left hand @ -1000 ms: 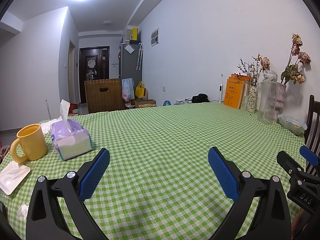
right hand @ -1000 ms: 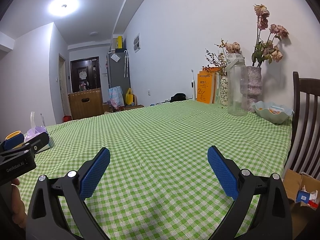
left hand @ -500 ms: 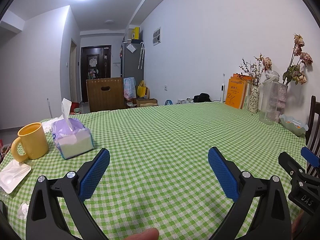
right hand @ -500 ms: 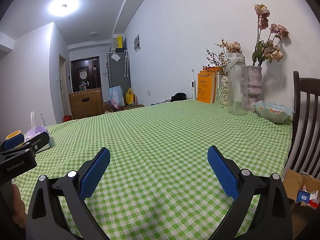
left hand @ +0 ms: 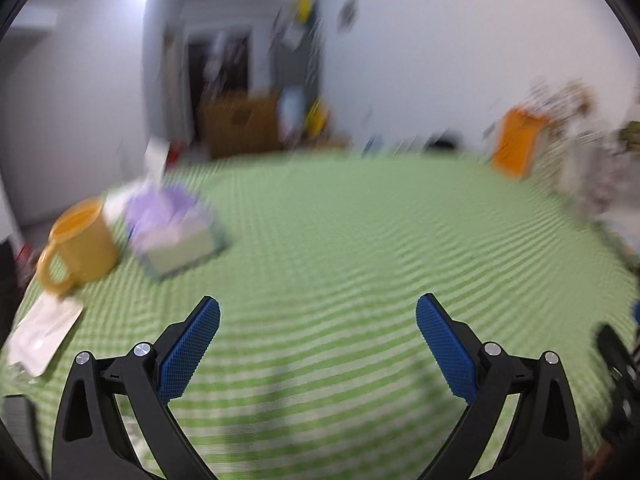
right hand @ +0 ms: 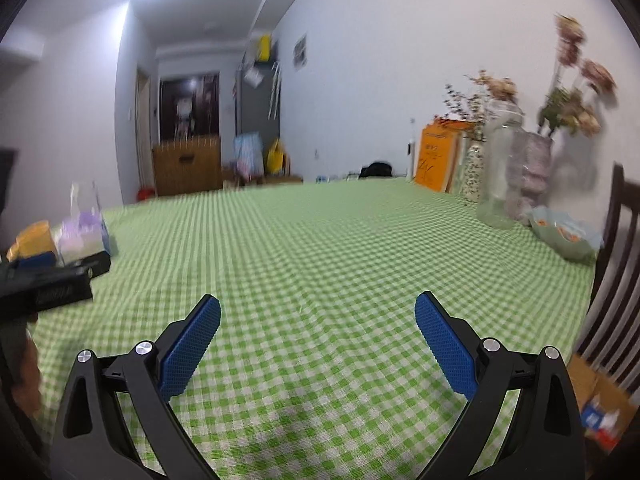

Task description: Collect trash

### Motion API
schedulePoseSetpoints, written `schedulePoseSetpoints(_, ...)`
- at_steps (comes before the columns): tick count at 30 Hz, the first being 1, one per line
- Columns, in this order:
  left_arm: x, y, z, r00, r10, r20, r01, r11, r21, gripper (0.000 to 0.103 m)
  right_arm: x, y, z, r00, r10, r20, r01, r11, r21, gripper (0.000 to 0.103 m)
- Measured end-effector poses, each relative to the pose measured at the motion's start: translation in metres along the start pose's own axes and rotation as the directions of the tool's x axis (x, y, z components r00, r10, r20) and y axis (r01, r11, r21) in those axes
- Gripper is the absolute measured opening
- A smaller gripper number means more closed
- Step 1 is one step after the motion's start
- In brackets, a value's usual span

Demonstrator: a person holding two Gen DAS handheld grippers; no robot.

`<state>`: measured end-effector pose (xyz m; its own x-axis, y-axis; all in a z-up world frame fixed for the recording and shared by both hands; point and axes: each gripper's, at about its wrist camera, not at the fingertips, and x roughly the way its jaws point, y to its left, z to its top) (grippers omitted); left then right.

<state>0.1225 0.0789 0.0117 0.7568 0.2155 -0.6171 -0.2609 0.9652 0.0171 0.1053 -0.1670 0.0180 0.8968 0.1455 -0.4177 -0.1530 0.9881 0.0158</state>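
Blue-padded left gripper and right gripper both spread wide, empty; white wrapper lies left of left fingers, probably first pickup.

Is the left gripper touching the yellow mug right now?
Apart. In the left wrist view the left gripper is open over bare green tablecloth, and the yellow mug stands well off to its left, with cloth between them.

I could read nothing for certain. The orange book by the wall carried dark marks too blurred to make out, and the lettering on the left gripper's body was smeared.
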Motion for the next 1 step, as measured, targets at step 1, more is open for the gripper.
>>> schedulePoseSetpoints(1, 0.0206, 0.0116, 0.0086, 0.991, 0.021, -0.132, -0.022, 1.0, -0.011, 0.095, 0.0085, 0.0064, 0.0048, 0.998, 0.02, -0.058, -0.021, 1.0, -0.013, 0.094)
